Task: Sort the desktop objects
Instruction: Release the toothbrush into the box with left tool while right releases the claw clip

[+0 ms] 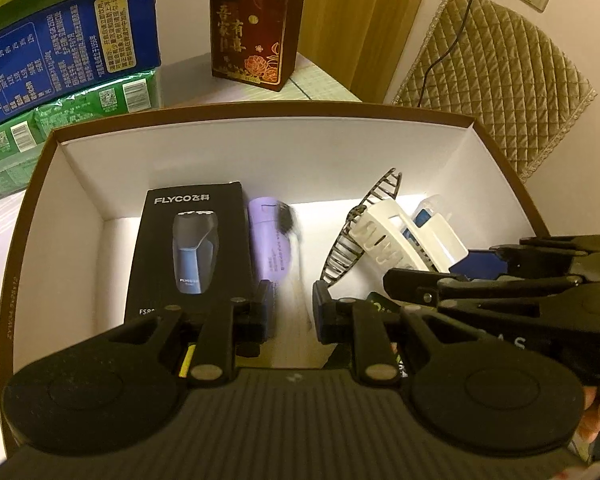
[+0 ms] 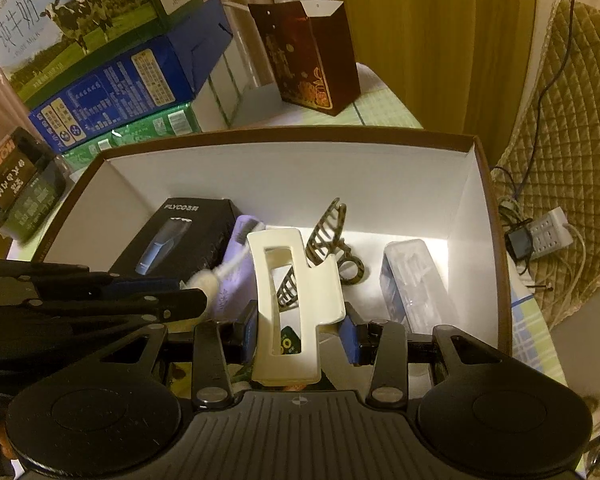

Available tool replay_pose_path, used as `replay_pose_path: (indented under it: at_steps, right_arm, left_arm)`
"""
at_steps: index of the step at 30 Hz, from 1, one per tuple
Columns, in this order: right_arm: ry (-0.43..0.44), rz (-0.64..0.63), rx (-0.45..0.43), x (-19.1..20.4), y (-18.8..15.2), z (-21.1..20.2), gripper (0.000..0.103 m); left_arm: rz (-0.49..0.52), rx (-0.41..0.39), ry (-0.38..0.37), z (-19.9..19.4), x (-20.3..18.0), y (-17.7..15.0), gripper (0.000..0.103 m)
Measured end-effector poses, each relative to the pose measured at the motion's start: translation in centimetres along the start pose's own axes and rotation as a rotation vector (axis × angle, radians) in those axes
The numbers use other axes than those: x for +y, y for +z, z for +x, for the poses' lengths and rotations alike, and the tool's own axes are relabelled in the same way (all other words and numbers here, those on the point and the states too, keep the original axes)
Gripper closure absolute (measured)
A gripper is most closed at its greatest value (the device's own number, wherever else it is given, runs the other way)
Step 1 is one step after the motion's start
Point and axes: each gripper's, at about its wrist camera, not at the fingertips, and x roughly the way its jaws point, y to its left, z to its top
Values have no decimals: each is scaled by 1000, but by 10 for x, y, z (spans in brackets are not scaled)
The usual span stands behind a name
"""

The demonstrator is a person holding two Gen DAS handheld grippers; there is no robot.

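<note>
A brown-rimmed white box holds a black FLYCO shaver box, a purple tube, a dark hair claw and a clear-blue case. My right gripper is shut on a white hair claw over the box. My left gripper is open; a blurred white brush with a dark tip shows between its fingers, whether held or loose I cannot tell.
Stacked milk cartons stand at back left. A dark red gift bag stands behind the box. A quilted cover with a cable and a power strip lies to the right.
</note>
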Motion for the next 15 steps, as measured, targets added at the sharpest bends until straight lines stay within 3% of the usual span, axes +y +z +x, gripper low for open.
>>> replay_pose_path:
  at_steps: [6, 10, 15]
  right_arm:
    - [-1, 3, 12, 0, -1, 6, 65]
    - [-2, 6, 13, 1, -1, 9, 65]
    - [12, -1, 10, 7, -1, 11, 64]
  left_arm:
    - [6, -7, -5, -3, 2, 0, 81]
    - [14, -23, 25, -8, 4, 0, 68]
    - [10, -43, 38, -17, 9, 1, 63]
